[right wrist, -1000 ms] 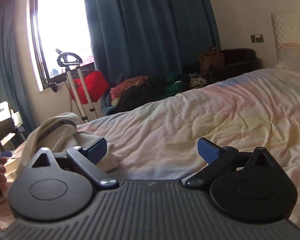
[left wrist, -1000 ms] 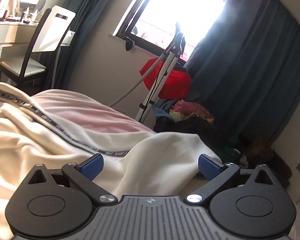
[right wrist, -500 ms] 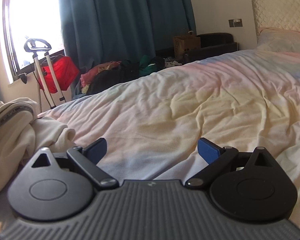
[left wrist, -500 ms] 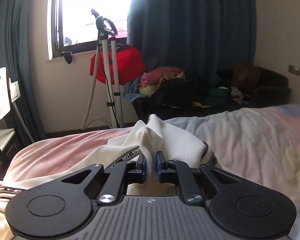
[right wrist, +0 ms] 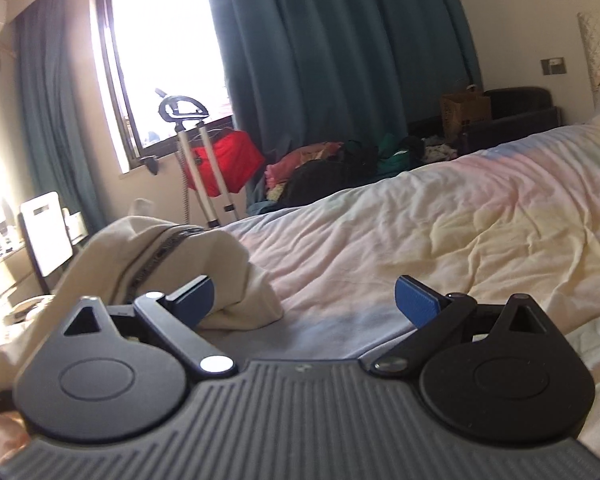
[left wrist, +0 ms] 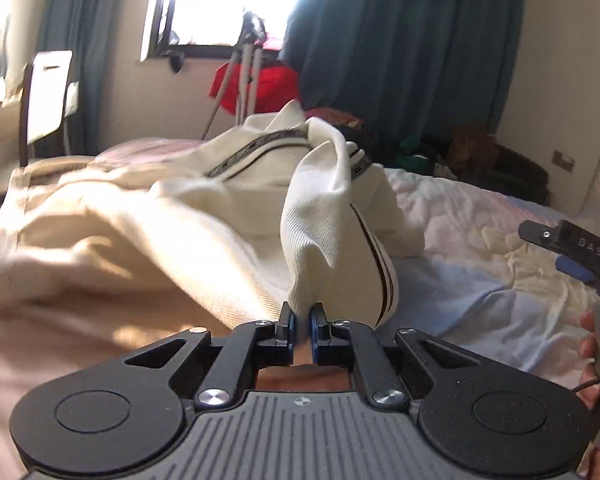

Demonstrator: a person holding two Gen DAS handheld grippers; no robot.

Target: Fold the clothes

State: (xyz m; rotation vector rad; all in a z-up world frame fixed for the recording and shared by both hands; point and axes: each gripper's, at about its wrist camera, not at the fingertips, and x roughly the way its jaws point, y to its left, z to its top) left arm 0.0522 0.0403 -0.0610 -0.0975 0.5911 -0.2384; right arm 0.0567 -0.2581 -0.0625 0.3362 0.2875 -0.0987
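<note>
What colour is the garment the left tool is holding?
Cream garment with a dark patterned stripe, pinched in the left tool; the left wrist view shows it best.

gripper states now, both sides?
Left gripper: shut on the cream garment.
Right gripper: open, holding nothing, above the bed.

left wrist view: low over the bed [left wrist: 480,280], close behind the cream garment [left wrist: 332,216], facing the window [left wrist: 228,0] at 12 o'clock. right wrist view: equally low, window [right wrist: 168,60] at 11 o'clock; both share bed, garment, curtains.
</note>
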